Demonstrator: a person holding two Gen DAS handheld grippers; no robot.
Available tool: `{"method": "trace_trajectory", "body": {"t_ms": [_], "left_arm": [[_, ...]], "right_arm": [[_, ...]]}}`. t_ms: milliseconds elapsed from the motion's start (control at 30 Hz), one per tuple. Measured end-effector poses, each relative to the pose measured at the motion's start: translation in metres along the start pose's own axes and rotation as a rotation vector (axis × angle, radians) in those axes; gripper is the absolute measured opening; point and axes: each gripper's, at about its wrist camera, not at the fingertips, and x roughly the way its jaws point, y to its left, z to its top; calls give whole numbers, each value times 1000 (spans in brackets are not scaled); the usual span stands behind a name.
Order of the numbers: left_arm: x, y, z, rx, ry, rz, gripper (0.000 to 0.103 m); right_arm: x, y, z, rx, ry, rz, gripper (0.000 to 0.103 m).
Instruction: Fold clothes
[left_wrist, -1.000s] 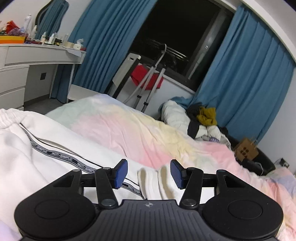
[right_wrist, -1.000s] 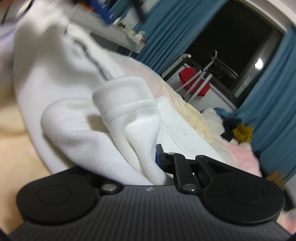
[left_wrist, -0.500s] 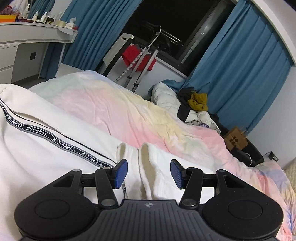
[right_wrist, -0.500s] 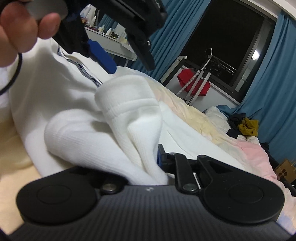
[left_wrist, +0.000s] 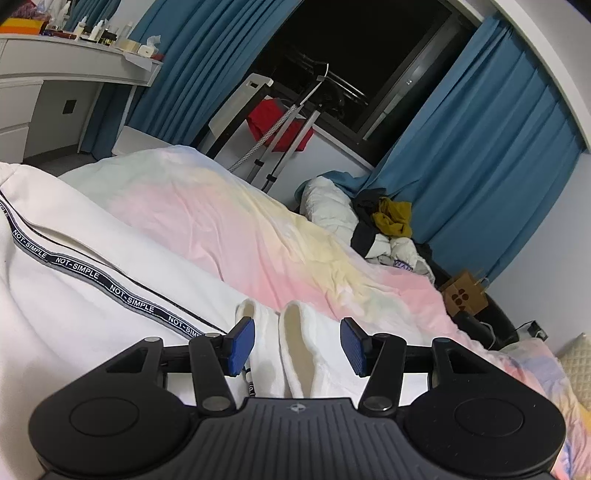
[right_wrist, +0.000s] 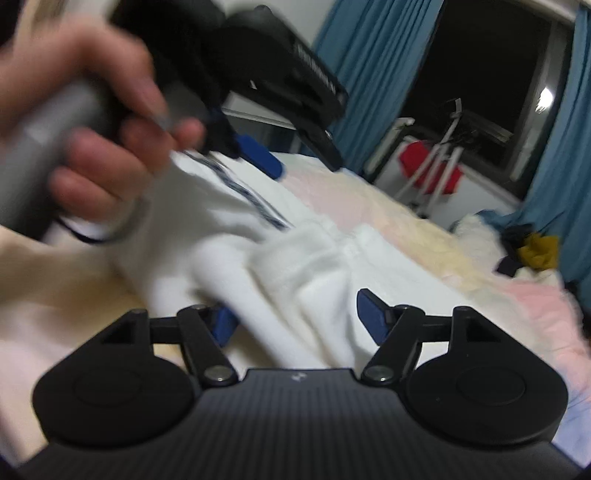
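White trousers lie spread on the bed, ribbed cuffs bunched near its foot edge. Left tongs gape wide, cuffs between the pads, nothing gripped. Right tongs likewise stand open around cuff fabric, blurred; likely lining up a fold.

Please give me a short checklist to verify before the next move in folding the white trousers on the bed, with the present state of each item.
1. Left gripper open: ok, its blue pads stand apart.
2. White cuffs between the left pads: ok, the ribbed ends lie in the gap, not clamped.
3. Right gripper open: ok, the pads are apart with bunched white trousers between them.
4. Right grip released fully: cannot tell, that view is blurred.
5. Trousers lying on the pastel bedsheet: ok.
6. Side stripe lying flat: ok along the visible part; the rest is hidden.
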Motion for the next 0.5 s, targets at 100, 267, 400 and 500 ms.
{"method": "trace_trajectory", "body": {"t_ms": [100,267,400,500], "left_arm": [[4,3,2,-13,22,-35,61],[33,-4,9,15,68,-49,61],[70,-10,8,68,171,-34,58],[95,-15,7,82,244,-52,58]], "right_arm": [[-12,-2,4,37,-9,30,70],[-32,-6,10,98,-24,80,70],[-27,-14,7,169,16,113,69],[-19,-23,0,275,47,157,68]]}}
